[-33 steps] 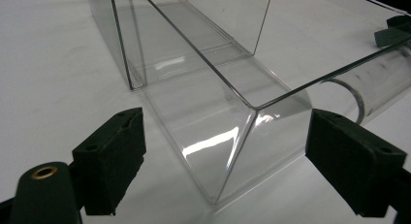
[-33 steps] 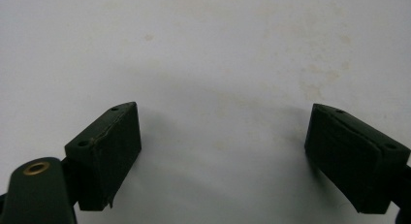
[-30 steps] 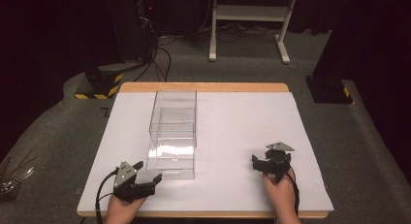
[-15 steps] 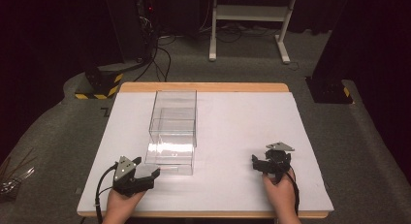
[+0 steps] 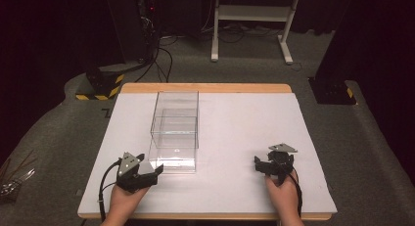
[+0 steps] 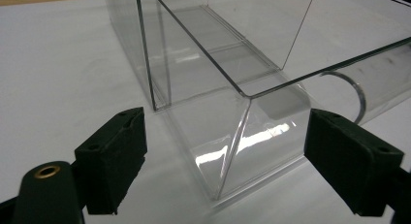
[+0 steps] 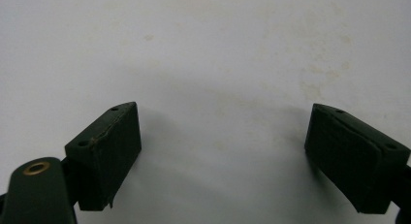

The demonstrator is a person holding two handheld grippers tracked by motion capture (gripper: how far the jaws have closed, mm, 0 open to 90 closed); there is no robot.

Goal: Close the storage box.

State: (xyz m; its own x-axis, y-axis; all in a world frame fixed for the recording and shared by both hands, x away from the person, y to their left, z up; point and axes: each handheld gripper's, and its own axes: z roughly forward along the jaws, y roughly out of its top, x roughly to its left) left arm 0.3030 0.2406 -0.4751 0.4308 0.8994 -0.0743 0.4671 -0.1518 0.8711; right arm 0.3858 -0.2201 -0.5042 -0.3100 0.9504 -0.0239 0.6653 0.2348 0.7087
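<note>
Probably a lab: dark curtains (image 5: 44, 35), floor cables (image 5: 161, 59), hazard-striped base (image 5: 100, 86), white-covered table (image 5: 235, 118).

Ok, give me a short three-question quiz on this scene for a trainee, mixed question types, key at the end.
1. True or false: the left gripper is shut on the clear box.
2. Multiple choice: what lies between the right gripper fingers? A) a box corner B) bare white table top C) a cable
3. Fill in: in the left gripper view, the near ____ of the clear box sits between the open fingers.

Key:
1. False; it is open.
2. B
3. corner
</note>
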